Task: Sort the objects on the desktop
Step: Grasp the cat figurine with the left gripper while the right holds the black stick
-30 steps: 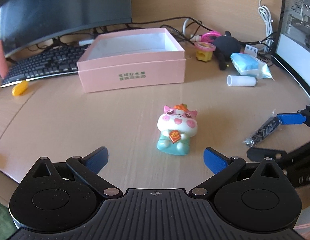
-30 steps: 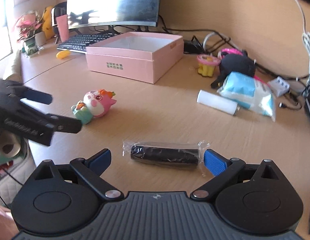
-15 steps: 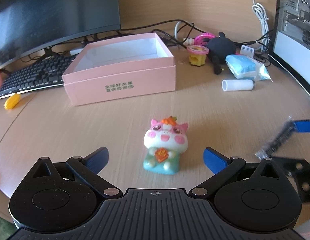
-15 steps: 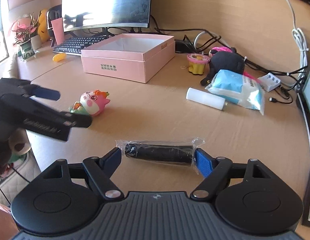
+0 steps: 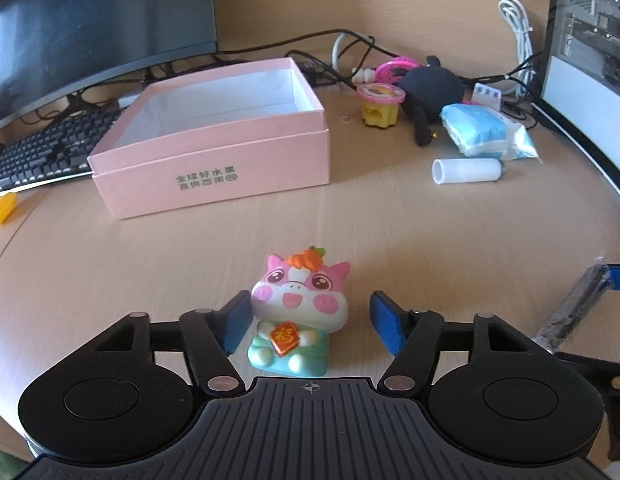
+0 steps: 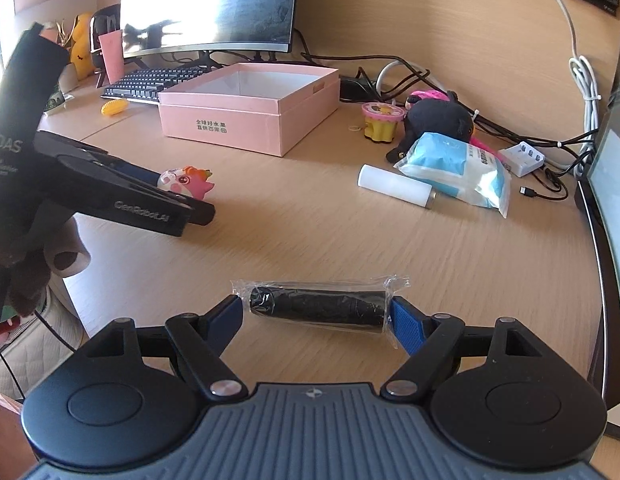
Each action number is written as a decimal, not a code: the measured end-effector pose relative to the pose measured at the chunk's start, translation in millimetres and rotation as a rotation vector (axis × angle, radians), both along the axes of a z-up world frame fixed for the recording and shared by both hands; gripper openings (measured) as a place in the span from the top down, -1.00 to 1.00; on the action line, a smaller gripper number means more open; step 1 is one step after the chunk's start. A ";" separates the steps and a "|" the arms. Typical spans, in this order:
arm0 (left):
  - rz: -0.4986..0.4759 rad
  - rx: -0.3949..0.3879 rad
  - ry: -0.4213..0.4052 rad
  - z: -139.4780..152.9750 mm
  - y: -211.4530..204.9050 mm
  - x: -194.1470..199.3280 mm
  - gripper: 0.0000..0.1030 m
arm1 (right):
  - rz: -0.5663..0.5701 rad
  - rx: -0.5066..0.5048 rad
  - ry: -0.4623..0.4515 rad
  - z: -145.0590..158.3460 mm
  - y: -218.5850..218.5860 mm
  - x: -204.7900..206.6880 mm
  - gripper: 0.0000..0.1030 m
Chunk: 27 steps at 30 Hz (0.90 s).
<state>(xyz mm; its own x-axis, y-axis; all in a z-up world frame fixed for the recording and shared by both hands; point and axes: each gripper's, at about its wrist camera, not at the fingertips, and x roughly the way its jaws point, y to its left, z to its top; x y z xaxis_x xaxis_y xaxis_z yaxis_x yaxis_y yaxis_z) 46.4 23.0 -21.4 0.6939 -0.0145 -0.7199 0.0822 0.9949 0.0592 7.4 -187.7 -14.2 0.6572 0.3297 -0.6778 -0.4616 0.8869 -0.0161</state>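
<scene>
Office or home-office desk. Light wood-grain desktop [image 6: 489, 256] with a matching wood-look wall panel behind it. Landmark: large dark curved monitor [image 6: 214, 4] at the back. Black keyboard [image 6: 146, 82] just in front of it, tangle of black cables [image 6: 389, 68] to its right, white coiled cable [image 6: 581, 76] hanging down the wall further right. Second screen edge [image 5: 581, 120] and open metal PC case [image 5: 593, 4] far right of the monitor.
</scene>
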 end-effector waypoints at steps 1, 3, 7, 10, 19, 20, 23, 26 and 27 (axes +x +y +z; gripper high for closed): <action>0.000 0.003 0.004 -0.3 0.1 0.3 -0.04 | 0.002 -0.002 0.000 0.4 0.4 -0.2 -0.55; -0.008 -0.004 0.010 1.0 1.4 -2.3 -0.03 | 0.007 -0.006 0.000 1.7 1.3 -1.8 -0.55; -0.022 0.022 0.015 5.5 4.4 -18.4 -0.02 | 0.044 -0.016 0.000 6.0 5.8 -3.8 -0.55; -0.008 0.031 0.038 8.5 12.0 -31.9 -0.02 | 0.090 -0.020 -0.011 11.5 12.6 -6.5 -0.55; 0.072 0.023 0.009 32.2 40.2 -59.8 -0.02 | 0.250 -0.022 -0.082 34.5 46.8 -8.4 -0.56; 0.079 0.021 0.003 34.4 42.9 -62.8 -0.02 | 0.266 -0.022 -0.092 37.6 50.5 -8.2 -0.56; 0.092 0.025 -0.014 39.2 49.4 -67.6 -0.02 | 0.310 -0.019 -0.125 46.4 61.8 -6.8 -0.55; 0.104 0.024 -0.029 44.3 56.3 -64.8 -0.02 | 0.320 -0.023 -0.147 51.9 70.2 -2.3 -0.55; 0.108 0.023 -0.036 46.2 59.2 -62.7 -0.02 | 0.318 -0.024 -0.151 53.6 71.9 -0.9 -0.55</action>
